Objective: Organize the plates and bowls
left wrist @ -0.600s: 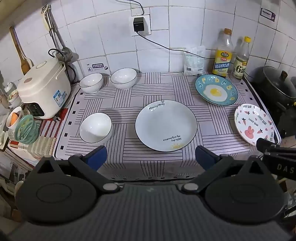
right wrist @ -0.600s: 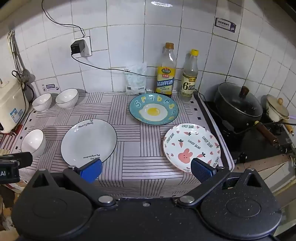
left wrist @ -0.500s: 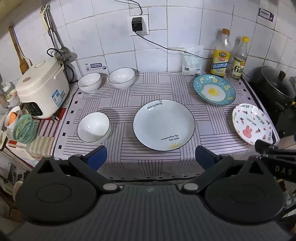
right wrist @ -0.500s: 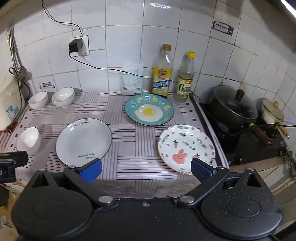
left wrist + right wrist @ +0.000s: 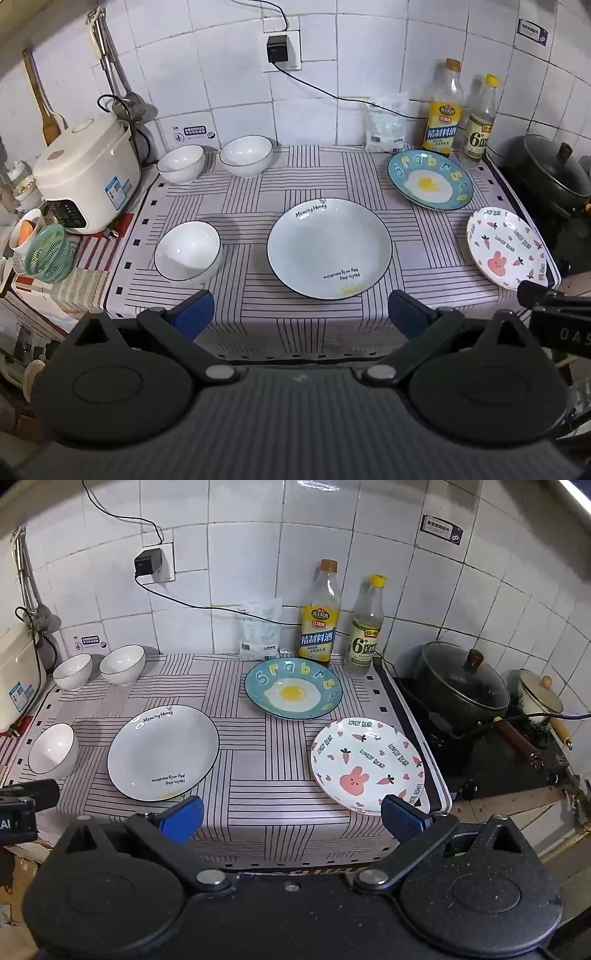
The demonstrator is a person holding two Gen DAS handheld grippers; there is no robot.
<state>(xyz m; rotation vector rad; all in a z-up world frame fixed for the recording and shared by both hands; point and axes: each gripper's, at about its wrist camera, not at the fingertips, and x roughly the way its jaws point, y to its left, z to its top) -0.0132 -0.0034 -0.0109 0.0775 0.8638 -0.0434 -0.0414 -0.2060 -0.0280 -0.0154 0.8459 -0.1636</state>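
Two sets of tongs hover at the near edge of a cloth-covered worktop [image 5: 258,314], both with jaws spread wide and nothing between them. From half a second earlier the cameras have drawn back and tipped slightly, so the whole spread of crockery now sits a little farther off in each view; nothing on the cloth has been moved. The left tongs [image 5: 301,308] face the large pale plate [image 5: 328,247] at the centre, with a white bowl [image 5: 187,250] just to its left and two more bowls [image 5: 214,158] side by side at the far left, near the rice cooker [image 5: 86,181]. The right tongs [image 5: 291,814] point between that plate and the bunny plate [image 5: 365,764] at the near right edge; the fried-egg plate [image 5: 293,692] lies beyond it, by two bottles [image 5: 340,620]. All six pieces lie apart and unstacked, so the sorting appears yet to begin, with both tools ready for a first pick.
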